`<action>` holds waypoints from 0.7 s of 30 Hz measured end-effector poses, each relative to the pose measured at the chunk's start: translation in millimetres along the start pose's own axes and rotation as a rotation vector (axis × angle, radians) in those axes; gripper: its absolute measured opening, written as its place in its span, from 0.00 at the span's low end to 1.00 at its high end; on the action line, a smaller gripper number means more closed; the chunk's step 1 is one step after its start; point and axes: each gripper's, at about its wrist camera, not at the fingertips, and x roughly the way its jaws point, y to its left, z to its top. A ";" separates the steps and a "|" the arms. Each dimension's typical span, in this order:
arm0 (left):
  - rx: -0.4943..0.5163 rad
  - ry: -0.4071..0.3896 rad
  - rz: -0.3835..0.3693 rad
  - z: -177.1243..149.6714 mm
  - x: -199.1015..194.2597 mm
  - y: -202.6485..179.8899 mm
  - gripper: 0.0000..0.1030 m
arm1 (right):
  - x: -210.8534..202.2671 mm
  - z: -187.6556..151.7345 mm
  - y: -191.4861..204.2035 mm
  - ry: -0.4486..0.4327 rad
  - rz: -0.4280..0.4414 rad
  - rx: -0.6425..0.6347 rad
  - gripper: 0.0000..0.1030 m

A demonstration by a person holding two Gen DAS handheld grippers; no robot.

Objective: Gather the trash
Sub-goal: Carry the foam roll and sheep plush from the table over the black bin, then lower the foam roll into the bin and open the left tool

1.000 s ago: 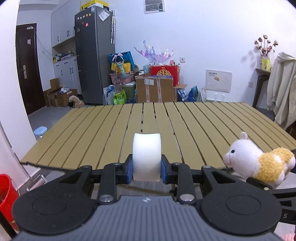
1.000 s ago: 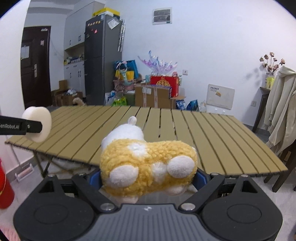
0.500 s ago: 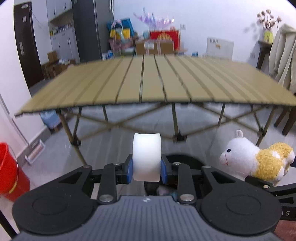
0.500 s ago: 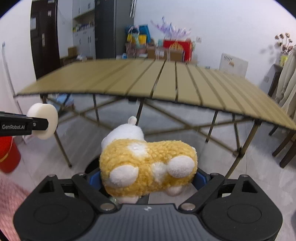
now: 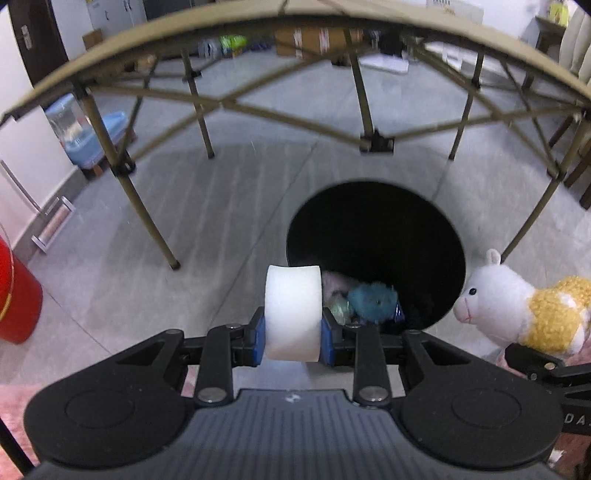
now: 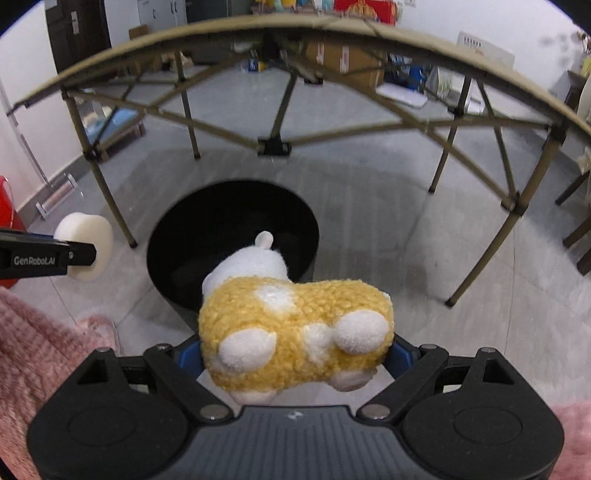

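With our left gripper (image 5: 291,332) clenched on the white foam roll (image 5: 293,312) and our right gripper (image 6: 295,354) clamped on the plush alpaca (image 6: 295,332), the black bin (image 5: 375,254) lies at one o'clock from the roll, while in the right view it gapes at twelve, directly beneath the alpaca's head.

a pale grey tiled floor (image 5: 229,206) is seen under a folding table (image 5: 295,11), whose tan edge curves across the top of both views. tan crossed legs (image 6: 476,122) with black joints are set beneath it. a white wall (image 5: 22,155) is found at the left, with a dark door (image 6: 77,33) further back. a red bucket (image 5: 14,299) is stood by the wall, and a pale blue container (image 5: 88,136) beyond the table's left corner. cardboard boxes (image 6: 343,55) are piled at the far wall.
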 end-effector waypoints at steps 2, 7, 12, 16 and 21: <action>0.008 0.017 -0.004 -0.4 8.3 -0.1 0.28 | 9.9 0.2 -6.0 0.020 0.003 0.006 0.89; -0.007 0.089 0.006 -2.2 30.8 4.6 0.28 | 32.9 -4.7 -18.4 0.074 0.001 0.048 0.89; -0.031 0.139 0.002 -1.8 40.8 7.7 0.28 | 45.8 -7.6 -27.5 0.100 -0.001 0.072 0.89; -0.038 0.170 0.007 -0.8 46.8 7.8 0.28 | 49.2 -7.3 -31.4 0.111 -0.004 0.085 0.89; -0.049 0.180 0.028 2.4 47.7 6.6 0.28 | 49.4 -7.9 -33.7 0.110 -0.006 0.095 0.89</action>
